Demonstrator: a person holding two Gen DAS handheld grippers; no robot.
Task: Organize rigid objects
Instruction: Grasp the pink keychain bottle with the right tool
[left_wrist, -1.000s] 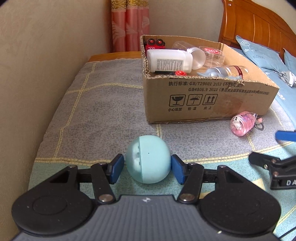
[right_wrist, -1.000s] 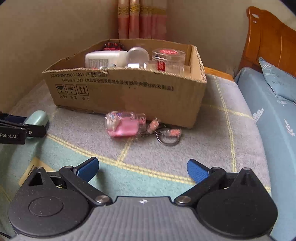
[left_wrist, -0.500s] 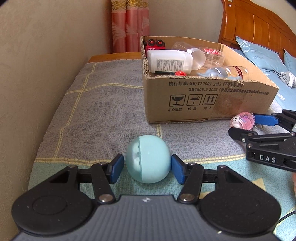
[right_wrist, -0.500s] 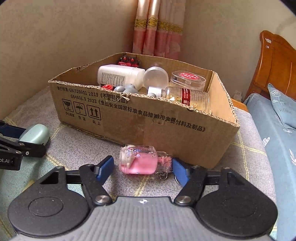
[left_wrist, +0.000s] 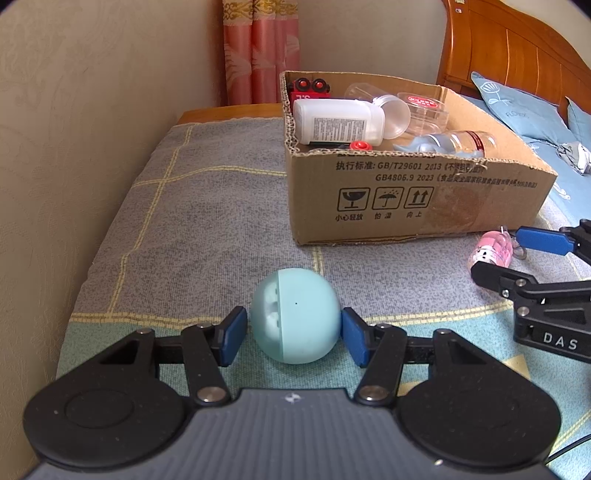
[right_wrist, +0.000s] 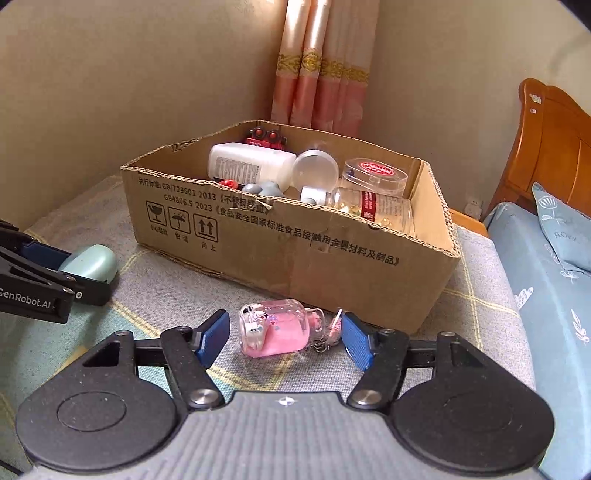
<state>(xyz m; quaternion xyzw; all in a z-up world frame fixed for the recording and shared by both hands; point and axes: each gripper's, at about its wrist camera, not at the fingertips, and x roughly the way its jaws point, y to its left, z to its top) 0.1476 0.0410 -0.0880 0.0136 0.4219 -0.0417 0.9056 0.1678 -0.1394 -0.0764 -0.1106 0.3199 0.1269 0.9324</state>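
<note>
In the right wrist view, low in the frame, the right tongs (right_wrist: 282, 338) stand spread on either side of the pink bottle charm (right_wrist: 275, 328), which lies on its side on the bed cover (right_wrist: 476, 321). Its long axis runs left to right across the gap, base toward the left pad and neck with its keyring toward the right pad, neither pad visibly touching it. Closing would probably catch it end to end, so a slip along the neck seems the risk. In the left wrist view, the left tongs (left_wrist: 291, 341) bracket the pale blue ball (left_wrist: 295, 321) at lower centre, the pads at its flanks; whether they actually press it I cannot tell. Farther up in both frames sits the cardboard box (right_wrist: 295, 243), already holding a white bottle (right_wrist: 251, 164) and clear jars; it lies straight ahead of the charm, just behind it.
</note>
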